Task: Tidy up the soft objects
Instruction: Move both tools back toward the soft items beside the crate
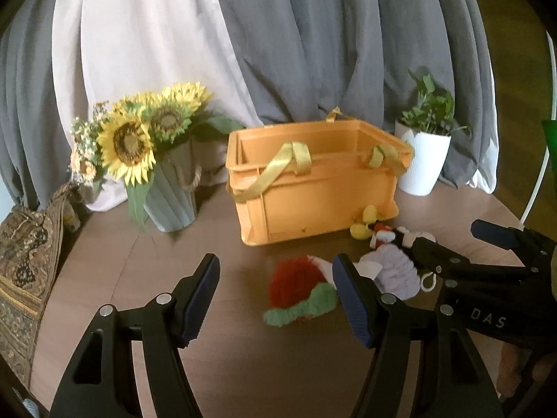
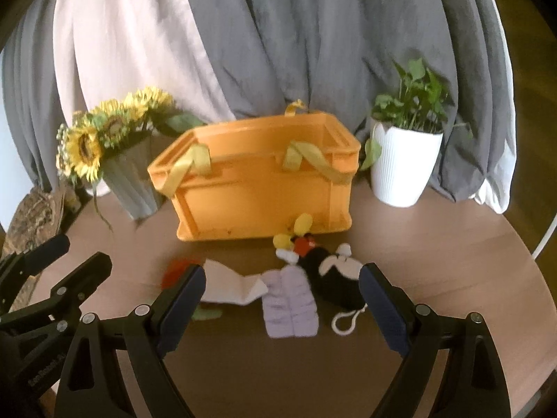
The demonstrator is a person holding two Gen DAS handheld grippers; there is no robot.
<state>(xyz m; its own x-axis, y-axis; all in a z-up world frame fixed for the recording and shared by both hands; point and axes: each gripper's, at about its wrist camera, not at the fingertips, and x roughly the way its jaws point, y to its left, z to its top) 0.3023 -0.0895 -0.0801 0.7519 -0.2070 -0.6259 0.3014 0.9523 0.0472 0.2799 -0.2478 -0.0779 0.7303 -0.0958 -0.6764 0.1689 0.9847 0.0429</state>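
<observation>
Toys of soft cloth lie loose on the round brown table (image 2: 435, 250) just in front of the orange crate (image 2: 257, 191): a red and green plush (image 1: 299, 289), a lilac knitted piece (image 2: 290, 308), a black and white plush (image 2: 336, 278) with a white loop, and a small yellow one (image 2: 296, 231) touching the crate's base. My left gripper (image 1: 275, 299) and my right gripper (image 2: 282, 313) both hang above them with jaws spread and nothing between. Sunflowers in a grey vase (image 1: 170, 191) stand left of the crate, a white potted plant (image 2: 400, 167) right.
</observation>
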